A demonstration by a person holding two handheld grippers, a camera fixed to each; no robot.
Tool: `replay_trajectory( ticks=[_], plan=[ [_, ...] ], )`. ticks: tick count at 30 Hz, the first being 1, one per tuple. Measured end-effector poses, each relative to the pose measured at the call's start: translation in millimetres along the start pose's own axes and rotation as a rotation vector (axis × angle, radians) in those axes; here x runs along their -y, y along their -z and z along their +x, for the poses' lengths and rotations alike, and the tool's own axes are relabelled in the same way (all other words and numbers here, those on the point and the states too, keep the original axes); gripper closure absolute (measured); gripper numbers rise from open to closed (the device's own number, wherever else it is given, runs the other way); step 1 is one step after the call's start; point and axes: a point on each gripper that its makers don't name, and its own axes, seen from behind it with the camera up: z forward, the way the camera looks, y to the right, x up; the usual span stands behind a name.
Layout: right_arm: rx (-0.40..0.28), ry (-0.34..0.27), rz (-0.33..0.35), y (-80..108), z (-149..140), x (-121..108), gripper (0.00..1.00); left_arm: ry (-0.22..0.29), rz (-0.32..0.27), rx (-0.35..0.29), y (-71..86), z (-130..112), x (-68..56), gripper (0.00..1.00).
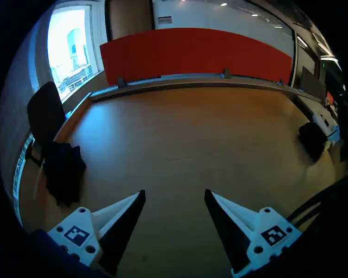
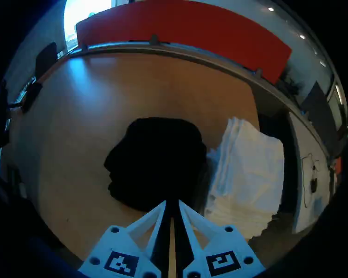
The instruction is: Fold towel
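Wooden table (image 1: 183, 134) spreads under the left gripper (image 1: 174, 192), its fingers wide apart and empty. The right gripper (image 2: 172, 204), fingers drawn to a thin slit with nothing between them, points at the near edge of a dark crumpled towel (image 2: 157, 157), which lies just beside a stack of folded white towels (image 2: 250, 171). Soft, light and limp by its look, the dark towel is probably best pinched at two corners.
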Motion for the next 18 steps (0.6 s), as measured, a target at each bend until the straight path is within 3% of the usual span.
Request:
replay_trajectory(
  ticks=[18],
  plan=[
    [0.083, -0.080, -0.042, -29.8, -32.6, 1.8, 0.95, -0.006, 0.004, 0.006, -0.3, -1.4, 1.3, 0.06]
  ],
)
